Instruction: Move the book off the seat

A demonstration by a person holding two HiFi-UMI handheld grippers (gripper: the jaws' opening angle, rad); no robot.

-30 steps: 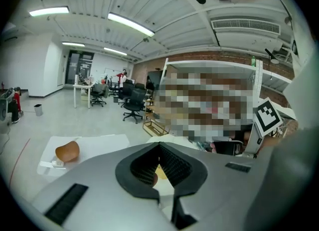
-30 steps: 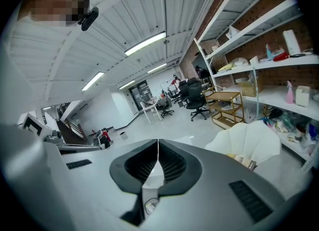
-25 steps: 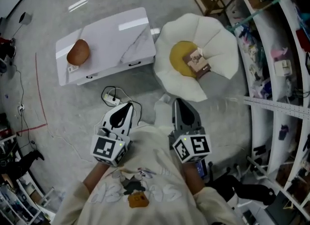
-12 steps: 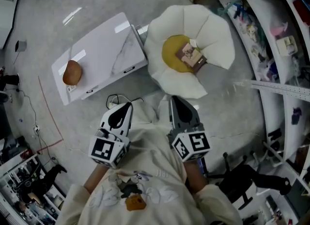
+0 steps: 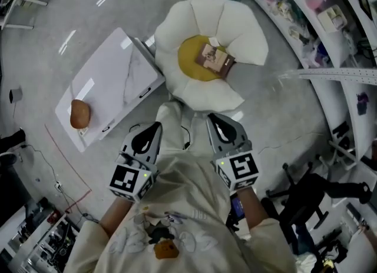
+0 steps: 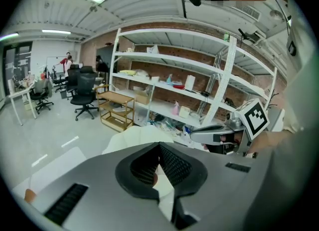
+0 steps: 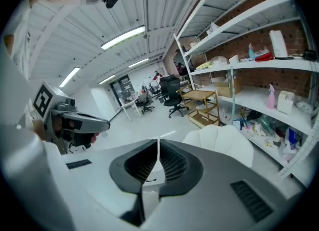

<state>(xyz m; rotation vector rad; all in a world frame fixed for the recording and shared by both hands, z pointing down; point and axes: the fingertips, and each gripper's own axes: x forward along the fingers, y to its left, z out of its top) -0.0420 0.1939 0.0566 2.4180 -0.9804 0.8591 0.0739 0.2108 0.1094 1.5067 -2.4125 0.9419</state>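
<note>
Brown book (image 5: 215,60) lies at the seat's (image 5: 247,36) yellow centre. My left gripper (image 5: 152,132) and right gripper (image 5: 217,122), both closed and empty, hang short of the seat; arriving unopened, I risk shoving the book.

Just ahead of the right gripper (image 5: 217,120), the white petal seat (image 5: 203,92) is blocking the low path. Its raised petals are ringing the yellow cushion (image 5: 189,66), so the way in is lying open only from above. The book (image 5: 215,59) is occupying the cushion's far right part, leaving the near left part bare. Ahead and left of the left gripper (image 5: 152,129), the white table (image 5: 118,83) is standing just beside the seat. The person's pale trouser leg (image 5: 171,116) is filling the space between both grippers. Right of the right gripper, bare grey floor (image 5: 277,119) is running up to curved shelving (image 5: 315,39). A black office chair (image 5: 315,198) is crowding the room behind.
</note>
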